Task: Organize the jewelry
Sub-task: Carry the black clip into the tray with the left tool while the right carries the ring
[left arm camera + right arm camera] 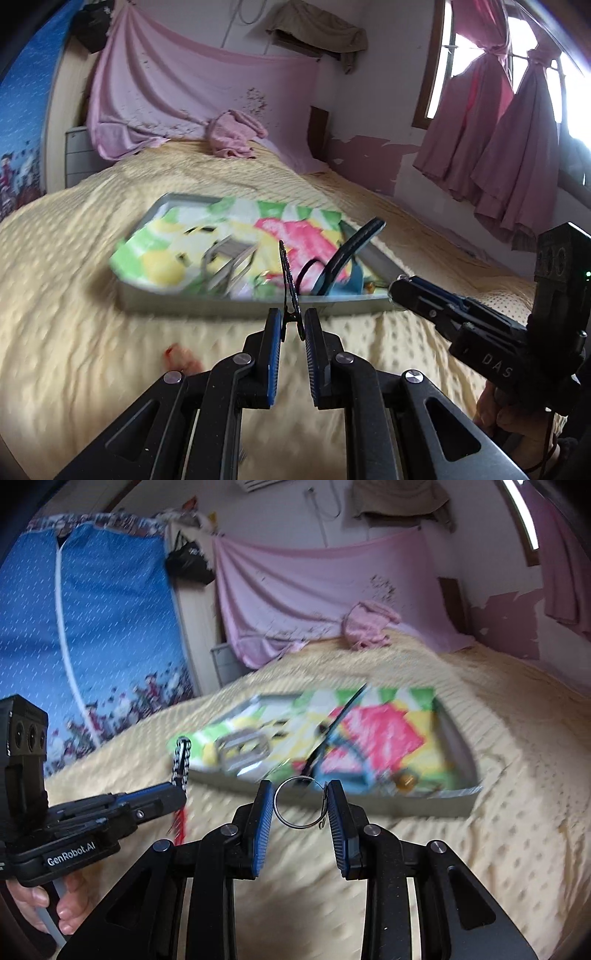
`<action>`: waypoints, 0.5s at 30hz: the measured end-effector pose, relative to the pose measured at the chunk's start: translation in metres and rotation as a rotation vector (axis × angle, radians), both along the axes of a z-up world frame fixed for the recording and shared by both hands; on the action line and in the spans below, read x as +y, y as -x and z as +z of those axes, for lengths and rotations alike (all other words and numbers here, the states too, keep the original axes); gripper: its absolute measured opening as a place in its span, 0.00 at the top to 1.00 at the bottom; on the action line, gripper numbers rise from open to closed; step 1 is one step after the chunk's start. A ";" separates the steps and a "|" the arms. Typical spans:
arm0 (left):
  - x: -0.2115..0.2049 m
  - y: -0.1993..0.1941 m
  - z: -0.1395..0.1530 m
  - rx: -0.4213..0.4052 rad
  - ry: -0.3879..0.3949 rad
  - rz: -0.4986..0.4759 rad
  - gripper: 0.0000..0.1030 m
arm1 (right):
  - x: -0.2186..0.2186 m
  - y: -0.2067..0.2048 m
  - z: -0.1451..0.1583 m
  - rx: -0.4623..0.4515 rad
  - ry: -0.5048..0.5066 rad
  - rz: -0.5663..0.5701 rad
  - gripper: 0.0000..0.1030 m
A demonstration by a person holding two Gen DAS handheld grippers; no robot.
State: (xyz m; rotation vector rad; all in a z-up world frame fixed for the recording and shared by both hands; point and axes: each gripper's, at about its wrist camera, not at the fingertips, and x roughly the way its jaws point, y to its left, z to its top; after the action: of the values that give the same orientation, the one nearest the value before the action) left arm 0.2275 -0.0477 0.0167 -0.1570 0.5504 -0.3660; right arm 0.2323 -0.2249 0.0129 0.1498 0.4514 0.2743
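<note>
While my left gripper (291, 326) is clamping the braided cord (287, 280) and my right gripper (300, 805) is pinching the key ring (300, 804), tugging is risking slippage.

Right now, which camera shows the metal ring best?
The right wrist view: the metal ring sits face-on, held between the right tongs, its whole circle visible. In the left wrist view the right tongs appear side-on and the ring cannot be made out.
</note>
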 end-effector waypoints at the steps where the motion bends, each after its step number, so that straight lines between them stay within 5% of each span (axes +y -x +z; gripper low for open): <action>1: -0.004 -0.006 0.002 -0.003 -0.001 -0.009 0.88 | -0.008 -0.005 0.003 -0.008 -0.005 -0.019 0.74; 8: -0.028 -0.052 0.000 0.030 -0.028 -0.031 0.88 | -0.037 -0.034 0.013 -0.033 0.000 -0.096 0.74; 15: -0.038 -0.075 -0.017 0.095 -0.073 -0.021 0.88 | -0.039 -0.063 -0.006 0.036 0.025 -0.146 0.74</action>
State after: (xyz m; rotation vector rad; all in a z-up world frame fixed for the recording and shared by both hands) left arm 0.3028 -0.0861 -0.0005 -0.0992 0.6589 -0.3594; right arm 0.2949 -0.2636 0.0069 0.1631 0.4775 0.1233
